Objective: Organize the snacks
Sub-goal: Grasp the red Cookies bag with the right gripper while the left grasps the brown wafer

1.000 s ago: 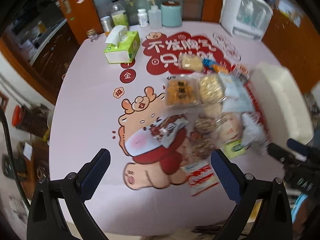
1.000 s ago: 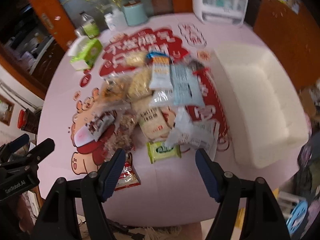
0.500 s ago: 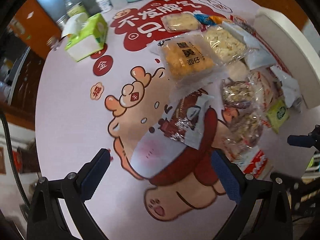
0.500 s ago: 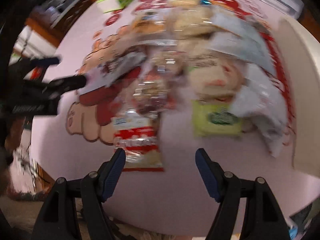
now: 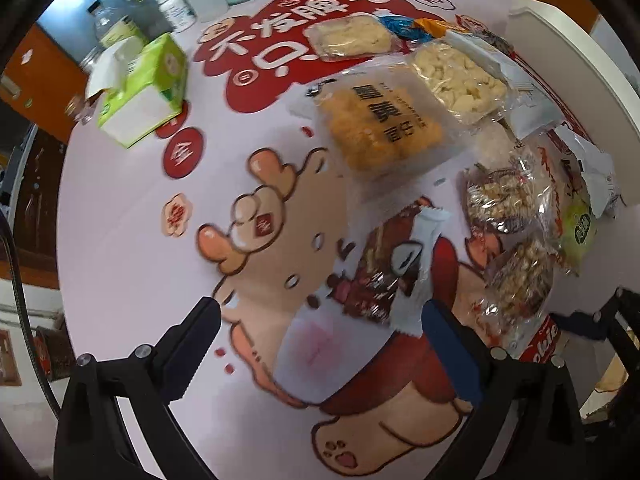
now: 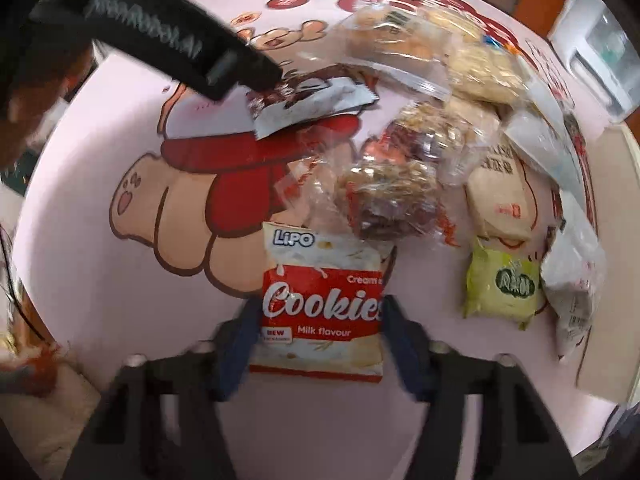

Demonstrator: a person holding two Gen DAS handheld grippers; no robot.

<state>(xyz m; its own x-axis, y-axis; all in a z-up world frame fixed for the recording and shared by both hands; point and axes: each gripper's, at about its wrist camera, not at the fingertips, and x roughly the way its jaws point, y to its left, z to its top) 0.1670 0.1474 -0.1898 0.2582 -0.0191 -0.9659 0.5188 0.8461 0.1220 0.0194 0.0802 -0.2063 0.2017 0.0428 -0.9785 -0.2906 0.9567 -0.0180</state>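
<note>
Left wrist view showed the left gripper [image 5: 320, 344] low over the pink tabletop [image 5: 120, 248], its fingers [image 5: 192, 332] spread wide and holding nothing. Between them lay the white end of a chocolate snack pack [image 5: 384, 276], not touched by either finger. At the far left stood a green tissue box [image 5: 140, 92], well apart from the snacks. Further right lay an orange cake pack [image 5: 384, 128], then a pale cracker pack [image 5: 456, 80] just beside it. Two clear bags of nut bars [image 5: 512, 240] lay near the right edge, next to a small green pack [image 5: 580, 232]. A long white tray [image 5: 580, 52] ran along the far right.

Right wrist view was blurry. The left gripper [image 6: 224, 68] reached in from the upper left, right by the chocolate snack pack [image 6: 316, 104]. In the middle the red and white cookie bag [image 6: 320, 308] lay flat on the tabletop [image 6: 100, 280], its near end between the fingers [image 6: 236, 344] of the right gripper [image 6: 316, 344]. Those fingers sat close on both sides of the bag, but I cannot tell if they were squeezing it. The nut bars [image 6: 388, 200] touched the top of the cookie bag. The small green pack [image 6: 504, 284] lay to the right.
</note>
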